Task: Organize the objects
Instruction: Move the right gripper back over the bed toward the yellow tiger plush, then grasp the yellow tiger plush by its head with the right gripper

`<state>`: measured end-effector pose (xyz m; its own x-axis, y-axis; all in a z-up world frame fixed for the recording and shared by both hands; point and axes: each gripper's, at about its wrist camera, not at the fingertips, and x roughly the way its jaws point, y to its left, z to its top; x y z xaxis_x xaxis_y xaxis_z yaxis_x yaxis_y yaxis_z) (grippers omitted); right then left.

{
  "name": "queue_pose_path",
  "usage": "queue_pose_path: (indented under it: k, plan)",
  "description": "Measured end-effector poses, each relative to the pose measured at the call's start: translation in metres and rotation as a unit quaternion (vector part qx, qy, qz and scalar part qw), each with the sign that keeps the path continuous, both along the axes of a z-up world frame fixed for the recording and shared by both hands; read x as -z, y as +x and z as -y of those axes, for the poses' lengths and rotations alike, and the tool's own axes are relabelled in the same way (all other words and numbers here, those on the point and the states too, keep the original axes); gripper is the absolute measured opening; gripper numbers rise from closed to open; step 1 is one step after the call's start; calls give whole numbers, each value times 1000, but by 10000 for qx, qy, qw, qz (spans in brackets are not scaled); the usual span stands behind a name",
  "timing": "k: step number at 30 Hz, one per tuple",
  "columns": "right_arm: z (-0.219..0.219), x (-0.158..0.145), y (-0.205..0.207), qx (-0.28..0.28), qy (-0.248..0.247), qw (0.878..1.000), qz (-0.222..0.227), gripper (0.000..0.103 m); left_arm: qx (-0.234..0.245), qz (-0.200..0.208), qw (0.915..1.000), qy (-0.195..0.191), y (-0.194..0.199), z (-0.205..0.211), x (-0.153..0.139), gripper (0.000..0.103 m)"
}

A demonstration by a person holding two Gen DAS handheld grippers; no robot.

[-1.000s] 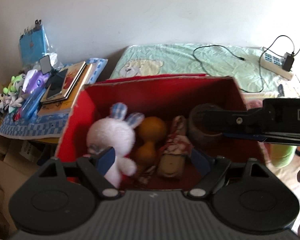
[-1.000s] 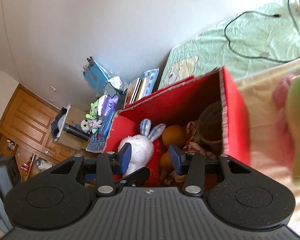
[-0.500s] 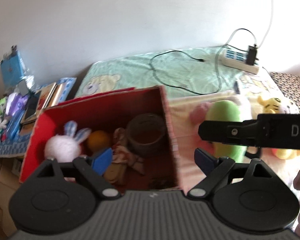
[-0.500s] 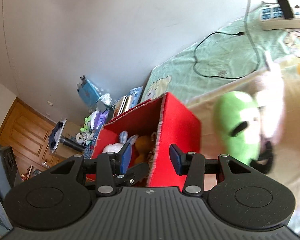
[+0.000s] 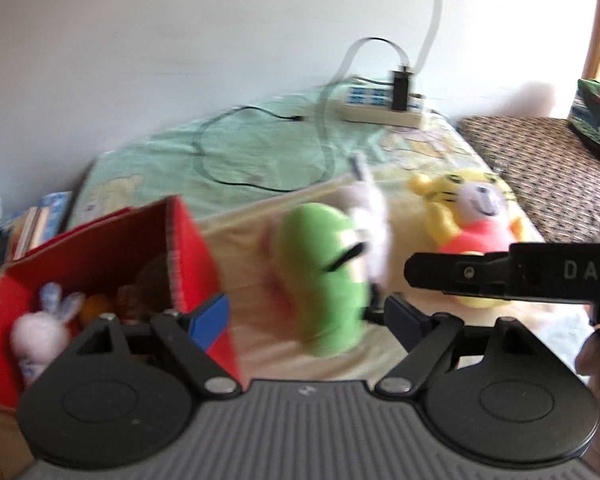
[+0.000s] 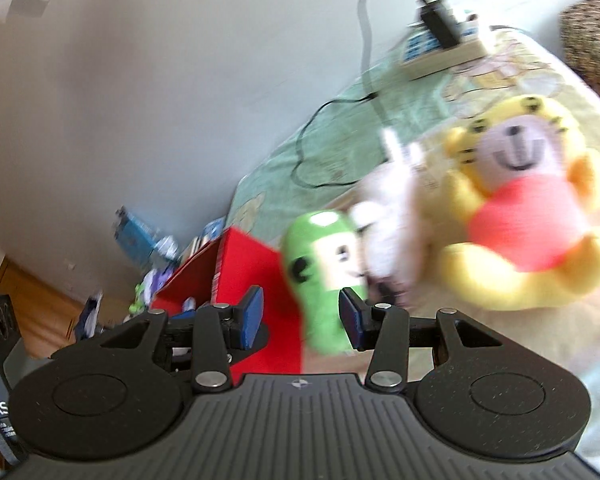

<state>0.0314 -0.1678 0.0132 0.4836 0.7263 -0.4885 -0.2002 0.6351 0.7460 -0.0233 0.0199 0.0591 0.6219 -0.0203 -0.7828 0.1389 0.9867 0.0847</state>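
Our right claw gapes wide, empty, the blurred green plush seemingly between its tips; our left claw likewise open; red box at nine o'clock; yellow tiger plush at two o'clock on the bed.

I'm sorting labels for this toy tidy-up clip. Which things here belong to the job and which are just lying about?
Job: red box, green plush, yellow tiger plush, white bunny already in the box.

Lying about: power strip, black cable, books.
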Motion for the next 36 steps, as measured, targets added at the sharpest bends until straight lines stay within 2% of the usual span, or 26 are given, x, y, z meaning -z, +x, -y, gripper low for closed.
queue_pose_path:
  k: [5, 10, 15, 21, 27, 34, 35, 36]
  plan:
    - [34, 10, -1, 430, 30, 9990, -85, 46, 534, -36, 9983, -247, 8, 31, 5, 84]
    - [63, 16, 0, 882, 36, 9960, -114, 46, 1040, -169, 9923, -649, 21, 64, 16, 87]
    - [89, 18, 3, 1317, -20, 9913, 3, 46, 1396, -334, 9840, -1052, 39, 90, 27, 94]
    - [119, 41, 18, 1807, -220, 9831, -195, 48, 1639, -531, 9760, -1333, 61, 110, 48, 94]
    - [133, 74, 38, 1875, -94, 9808, -531, 57, 1767, -739, 9731, -1279, 84, 121, 75, 94]
    - [123, 93, 61, 1600, 137, 9846, -693, 60, 1882, -941, 9658, -1515, 102, 122, 93, 95]
    - [121, 94, 65, 1579, 132, 9849, -699, 62, 1906, -935, 9651, -1535, 103, 122, 94, 96]
    - [120, 96, 68, 1563, 147, 9850, -716, 63, 1926, -936, 9641, -1573, 105, 120, 95, 103]
